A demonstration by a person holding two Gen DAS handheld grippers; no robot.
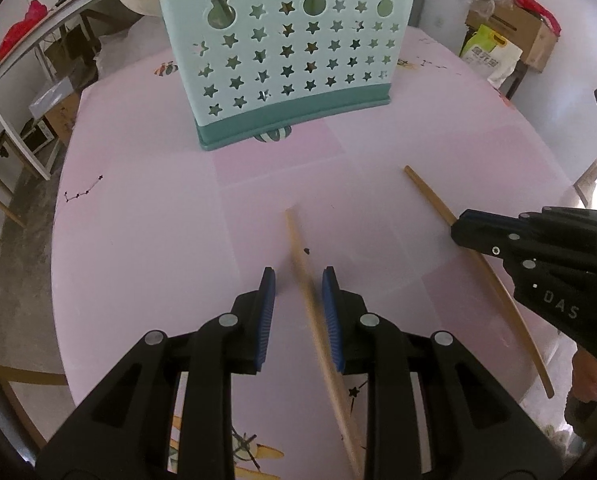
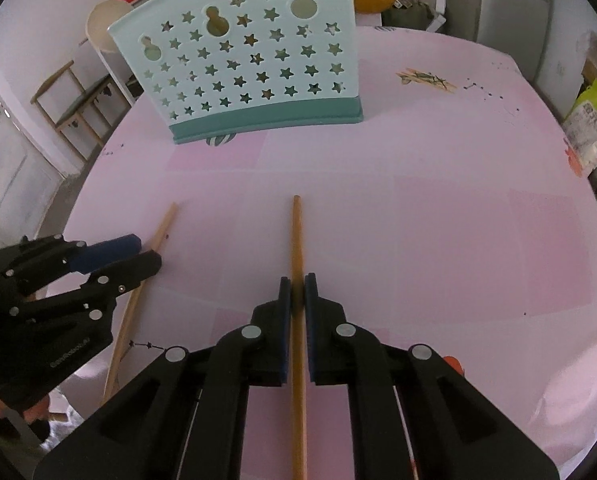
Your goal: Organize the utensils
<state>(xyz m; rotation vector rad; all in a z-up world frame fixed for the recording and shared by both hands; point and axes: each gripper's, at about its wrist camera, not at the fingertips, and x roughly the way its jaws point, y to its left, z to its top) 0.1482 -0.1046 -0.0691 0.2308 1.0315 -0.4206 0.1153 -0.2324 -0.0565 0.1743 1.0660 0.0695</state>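
Note:
Two wooden chopsticks lie on the pink table (image 1: 138,240). One chopstick (image 1: 294,236) runs between the blue pads of my left gripper (image 1: 298,280). It rests near the right pad, and a clear gap shows on its left, so the jaws stand open around it. My right gripper (image 2: 297,282) is shut on the other chopstick (image 2: 297,232), low over the table. The left wrist view shows that gripper (image 1: 458,228) clamped on its chopstick (image 1: 430,196). A pale teal utensil holder (image 1: 286,52) with star-shaped holes stands upright at the far side, also seen as the holder (image 2: 250,64).
The table's curved edge drops off at left and right. A cardboard box and a white bag (image 1: 490,52) sit on the floor at the far right. A wooden chair (image 2: 78,100) stands beyond the left edge. A person's hand (image 1: 586,380) holds the right gripper.

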